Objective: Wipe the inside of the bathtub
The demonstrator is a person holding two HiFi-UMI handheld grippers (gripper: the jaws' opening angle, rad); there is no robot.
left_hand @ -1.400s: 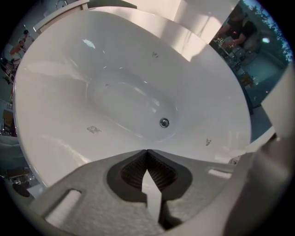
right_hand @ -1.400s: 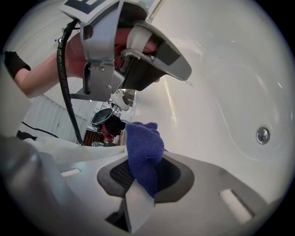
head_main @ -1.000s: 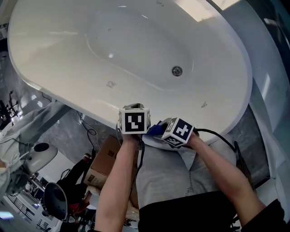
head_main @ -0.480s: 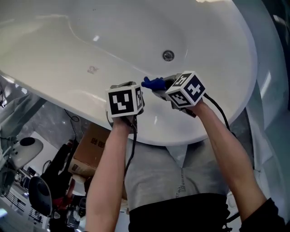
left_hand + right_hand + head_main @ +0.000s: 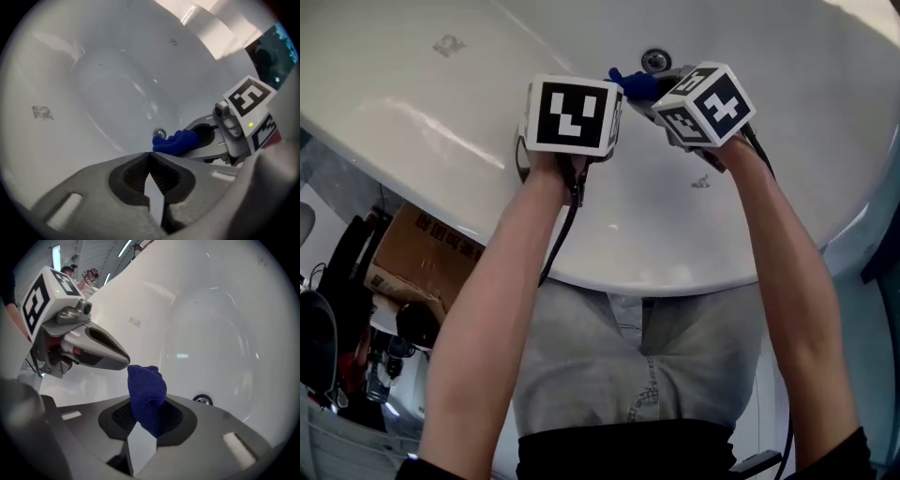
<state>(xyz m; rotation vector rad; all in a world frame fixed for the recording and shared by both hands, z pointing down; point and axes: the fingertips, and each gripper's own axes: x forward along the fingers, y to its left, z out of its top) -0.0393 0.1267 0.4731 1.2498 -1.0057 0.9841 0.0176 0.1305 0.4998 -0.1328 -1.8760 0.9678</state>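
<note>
**A:** Two grippers over the white bathtub [image 5: 403, 103], then. How do the jaws stand?

**B:** The left gripper [image 5: 150, 159] has its jaws pressed together with nothing between them. The right gripper [image 5: 146, 418] is pinching a blue cloth [image 5: 146, 387], which bunches up past the tips.

**A:** Where is the cloth in the tub?

**B:** It is over the inside of the basin, near the drain [image 5: 655, 61]. I can't tell whether it touches the surface.

**A:** And the grippers relative to each other?

**B:** They are side by side, and the left one's tips are just beside the cloth.

**A:** Anything else?

**B:** There is a small grey mark [image 5: 447, 44] on the inner slope and another [image 5: 701, 182] by the right wrist. A cardboard box [image 5: 412, 248] sits on the floor outside the tub, to the left.
</note>
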